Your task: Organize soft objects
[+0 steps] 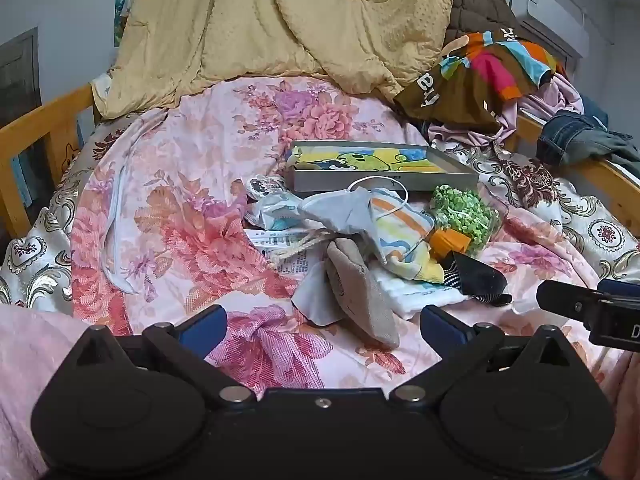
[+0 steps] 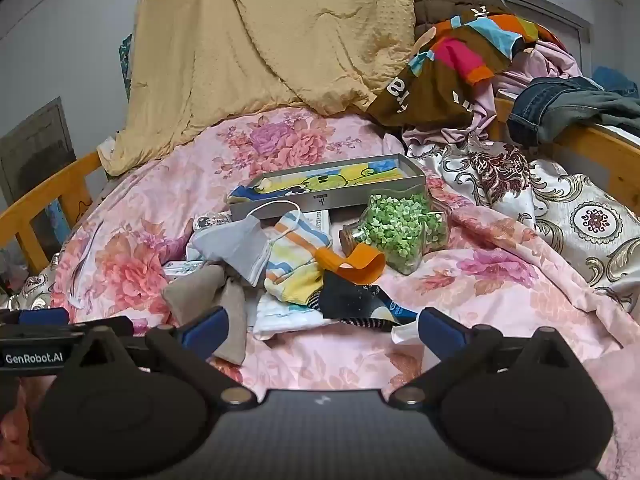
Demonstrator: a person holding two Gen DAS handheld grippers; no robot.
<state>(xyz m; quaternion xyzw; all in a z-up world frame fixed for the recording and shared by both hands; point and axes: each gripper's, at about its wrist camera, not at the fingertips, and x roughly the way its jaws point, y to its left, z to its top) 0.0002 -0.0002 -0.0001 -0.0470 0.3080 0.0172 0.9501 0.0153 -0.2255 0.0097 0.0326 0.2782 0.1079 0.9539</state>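
Note:
A heap of small soft things lies mid-bed on the pink floral sheet point(image 1: 192, 200): a grey face mask point(image 1: 340, 208) point(image 2: 236, 248), a striped cloth point(image 1: 404, 236) point(image 2: 296, 260), a beige pouch point(image 1: 364, 296) point(image 2: 216, 296), a black sock point(image 1: 476, 276) point(image 2: 356, 300) and a white folded cloth point(image 1: 416, 290) point(image 2: 280, 314). Behind them sits a shallow grey box point(image 1: 384, 180) point(image 2: 332, 196) with a cartoon cloth inside. My left gripper point(image 1: 322, 328) is open, just short of the beige pouch. My right gripper point(image 2: 322, 330) is open too, near the sock, holding nothing.
A clear jar of green beads point(image 1: 464, 216) point(image 2: 404, 232) with an orange strap point(image 2: 356, 266) lies right of the heap. A yellow quilt point(image 1: 280, 28) and piled clothes point(image 1: 492, 68) fill the back. Wooden bed rails point(image 1: 44, 132) point(image 2: 600, 148) bound both sides.

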